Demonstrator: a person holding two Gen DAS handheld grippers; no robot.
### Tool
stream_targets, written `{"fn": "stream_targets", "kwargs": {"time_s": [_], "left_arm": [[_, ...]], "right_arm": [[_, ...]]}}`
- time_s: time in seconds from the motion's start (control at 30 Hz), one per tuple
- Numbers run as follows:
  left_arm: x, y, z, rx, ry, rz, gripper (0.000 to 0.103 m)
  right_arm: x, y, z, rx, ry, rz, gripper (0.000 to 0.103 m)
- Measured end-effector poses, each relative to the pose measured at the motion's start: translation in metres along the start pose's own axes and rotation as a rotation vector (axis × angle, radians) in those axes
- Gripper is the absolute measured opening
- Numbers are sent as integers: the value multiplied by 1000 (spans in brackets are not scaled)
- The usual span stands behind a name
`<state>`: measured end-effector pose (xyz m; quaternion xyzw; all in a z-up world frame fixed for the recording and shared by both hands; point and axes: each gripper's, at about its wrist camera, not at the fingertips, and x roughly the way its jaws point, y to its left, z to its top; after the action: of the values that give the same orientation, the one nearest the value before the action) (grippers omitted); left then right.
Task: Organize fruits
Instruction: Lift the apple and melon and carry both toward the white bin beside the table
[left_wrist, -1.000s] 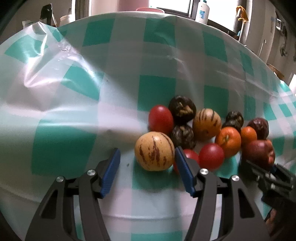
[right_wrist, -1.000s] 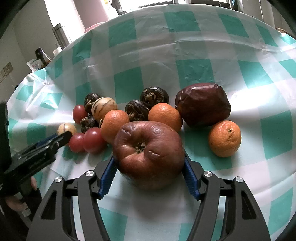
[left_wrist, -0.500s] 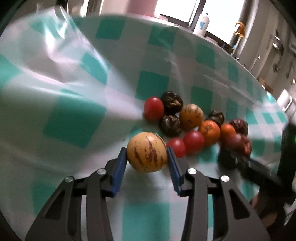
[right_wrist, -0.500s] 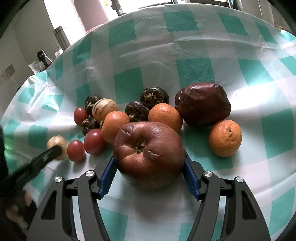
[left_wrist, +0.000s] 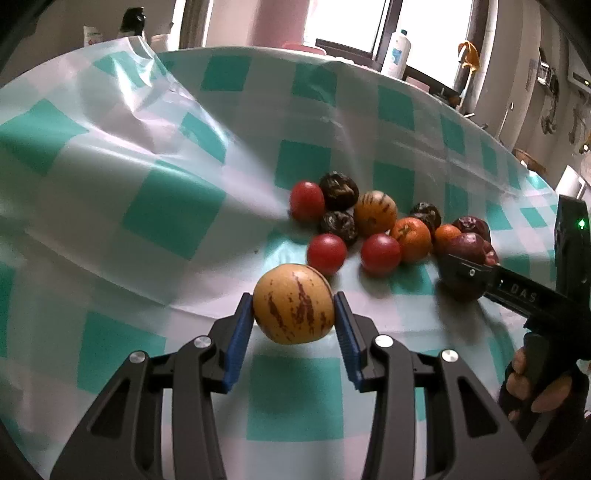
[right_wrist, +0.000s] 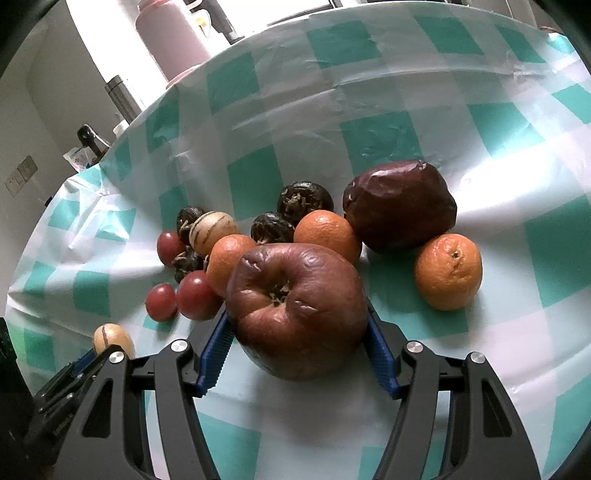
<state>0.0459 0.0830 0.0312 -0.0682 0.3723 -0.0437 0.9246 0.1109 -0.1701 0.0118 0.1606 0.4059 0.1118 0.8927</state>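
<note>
Left gripper: pads clamped on striped melon, held off checked cloth, apart from pile. Right gripper: blue pads against both sides of wrinkled apple, at pile's near edge.

Counted across both views: three tomatoes, three oranges, four dark wrinkled fruits, two striped melons, second melon in pile, one maroon fruit.

Lettering "DAS" legible on right gripper's finger in left view.
</note>
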Motion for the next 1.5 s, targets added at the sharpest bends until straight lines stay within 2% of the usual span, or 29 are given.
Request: {"fn": "stream_targets", "kwargs": {"time_s": [0.2,0.27,0.43,0.67,0.8,0.93,1.17,1.33,1.5], "left_arm": [[-15,4,-1,-46,-51,25,44],[-24,2,-6,-59,-56,33,44],[-60,-5,-38,-17,-53,27,44],[-100,-13,-84,16,-45,-75,44],[-114,-16,-100,5,-30,-146,44],[-125,-34,-110,67,-34,-138,44],[-140,-96,-136,274,-63,-87,44],[-144,-139,-156,395,-51,-128,44],[-153,-191,-178,530,-52,-184,44]], "right_arm": [[-15,-4,1,29,-63,27,64],[-25,-3,-3,34,-82,0,64],[-72,1,-44,99,-97,2,64],[-143,27,-112,-45,-89,-79,64],[-168,23,-142,-83,-89,-96,64],[-189,9,-166,-81,-89,-112,64],[-240,-27,-198,-55,-160,-137,64],[-283,-54,-224,-50,-228,-180,64],[-320,-78,-250,-33,-285,-260,64]]}}
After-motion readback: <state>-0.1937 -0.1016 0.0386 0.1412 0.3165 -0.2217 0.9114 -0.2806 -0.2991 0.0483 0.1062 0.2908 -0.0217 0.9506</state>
